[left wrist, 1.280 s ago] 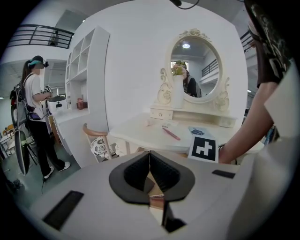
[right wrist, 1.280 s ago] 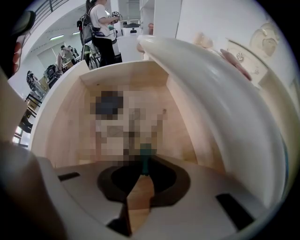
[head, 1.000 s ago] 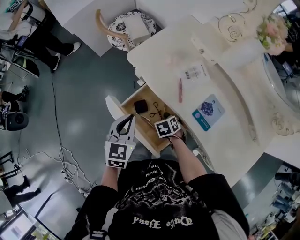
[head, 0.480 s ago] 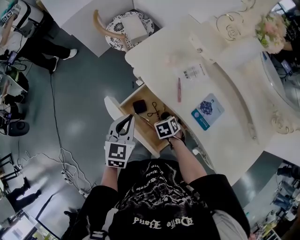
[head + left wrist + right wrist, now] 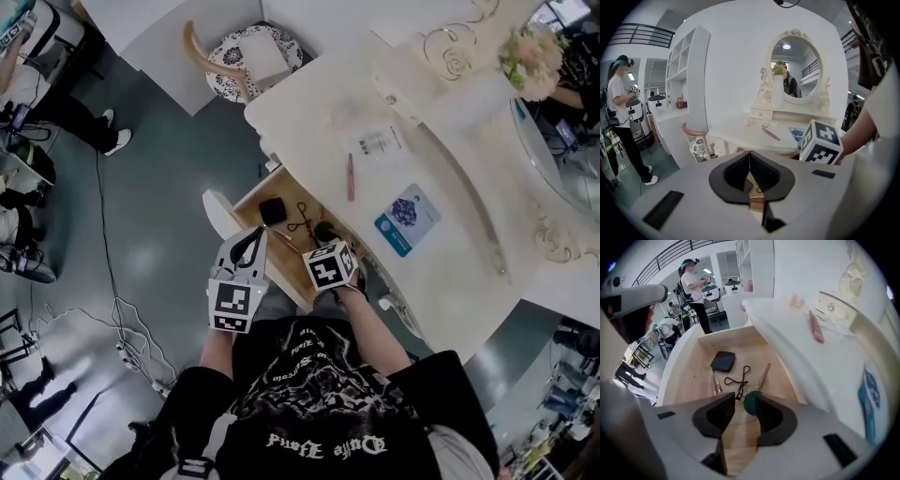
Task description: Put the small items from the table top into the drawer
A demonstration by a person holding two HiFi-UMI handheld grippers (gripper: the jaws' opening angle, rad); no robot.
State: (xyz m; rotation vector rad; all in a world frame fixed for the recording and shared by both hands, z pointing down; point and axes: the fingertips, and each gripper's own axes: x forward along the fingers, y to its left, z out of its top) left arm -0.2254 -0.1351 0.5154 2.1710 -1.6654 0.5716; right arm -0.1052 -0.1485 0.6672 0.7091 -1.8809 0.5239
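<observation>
The wooden drawer (image 5: 281, 264) stands pulled out under the white dressing table (image 5: 450, 281). In it lie a black compact (image 5: 723, 361), a black eyelash curler (image 5: 737, 379), two slim sticks and a dark green round item (image 5: 751, 402). My right gripper (image 5: 745, 397) hovers over the drawer; its jaws have just been opening, and nothing is between them. The green item rests on the drawer floor below the right jaw tip. My left gripper (image 5: 251, 235) is shut and empty, out over the drawer's front rim. On the table top lie a pink pen (image 5: 351, 177), a blue card (image 5: 408, 219) and a white packet (image 5: 380, 142).
A chair with a patterned cushion (image 5: 248, 56) stands beyond the table's end. An oval mirror (image 5: 796, 70) and a vase of flowers (image 5: 528, 56) are at the table's back. A person (image 5: 618, 117) stands at the far left; cables (image 5: 122, 319) run over the grey floor.
My right gripper has lifted away from the drawer floor, and the green item now shows lying in the drawer past its marker cube. The left gripper has kept still.
</observation>
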